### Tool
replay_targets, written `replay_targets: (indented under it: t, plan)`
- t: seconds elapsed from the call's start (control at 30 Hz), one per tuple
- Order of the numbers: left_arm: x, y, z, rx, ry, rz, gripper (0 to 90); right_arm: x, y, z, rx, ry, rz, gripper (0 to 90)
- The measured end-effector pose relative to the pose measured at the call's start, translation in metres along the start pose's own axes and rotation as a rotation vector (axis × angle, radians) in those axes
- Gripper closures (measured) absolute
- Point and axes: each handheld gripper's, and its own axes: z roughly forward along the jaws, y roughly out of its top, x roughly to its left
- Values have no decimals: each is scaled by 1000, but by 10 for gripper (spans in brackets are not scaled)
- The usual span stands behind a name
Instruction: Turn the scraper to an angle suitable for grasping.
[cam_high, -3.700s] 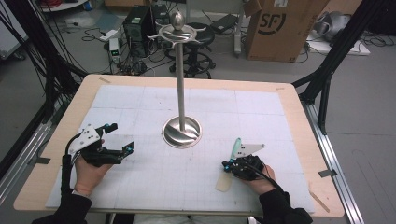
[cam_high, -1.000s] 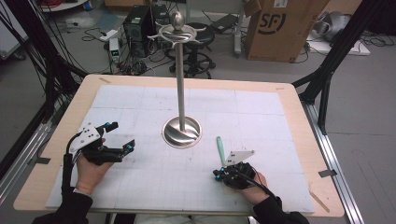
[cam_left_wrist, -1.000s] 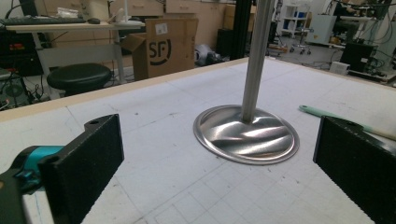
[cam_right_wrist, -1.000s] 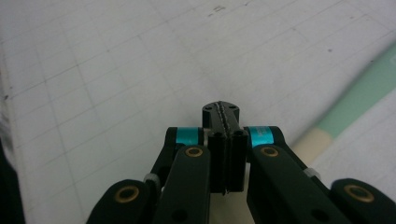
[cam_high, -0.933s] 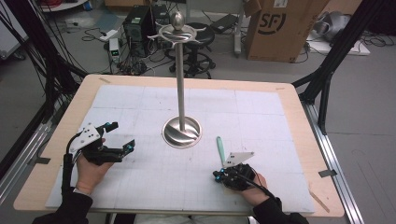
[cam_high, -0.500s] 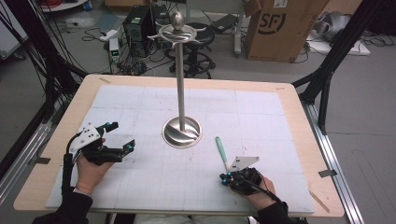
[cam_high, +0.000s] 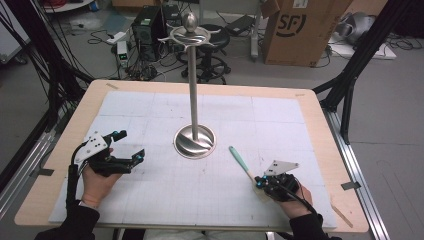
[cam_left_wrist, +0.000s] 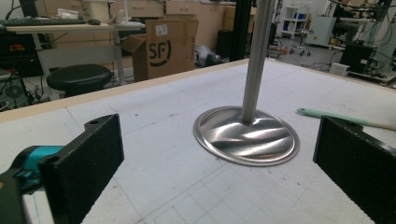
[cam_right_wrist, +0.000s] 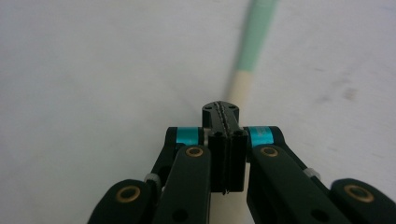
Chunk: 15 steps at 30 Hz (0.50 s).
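Steel stand (cam_high: 194, 141) rises just beyond the gripped spatula (cam_high: 240, 160)

Right gripper (cam_high: 260, 183) carried spatula (cam_high: 240, 161) rightward — seemingly lifted.

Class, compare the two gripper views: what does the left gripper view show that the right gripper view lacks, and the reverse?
Left gripper view: the stand, the box, and the left gripper with jaws open on nothing. Right gripper view: the right gripper shut on the pale end of the tool. Both: the green-handled tool and the white mat.
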Motion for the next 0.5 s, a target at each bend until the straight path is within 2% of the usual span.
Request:
replay_targets:
  t: [0.07,0.1,0.13,0.2,0.27,0.3,0.4,0.5]
  plan:
    - [0,0,0,0,-1,0,22,-5,-3,1,3,2,7,900]
    - [0,0,0,1,0,0,22,-10,-6,2,-5,9,20,900]
    - [0,0,0,1,0,2,22,-17,-9,2,-29,34,68,900]
    - [0,0,1,1,2,1,22,-19,-8,3,-42,43,75,900]
    - [0,0,1,4,2,3,22,-21,3,7,-68,47,59,900]
    - [0,0,1,4,3,4,22,-21,3,7,-68,47,59,900]
    - [0,0,1,5,3,8,22,-26,18,18,-83,54,55,900]
    - [0,0,1,6,3,6,22,-30,29,33,-89,98,68,900]
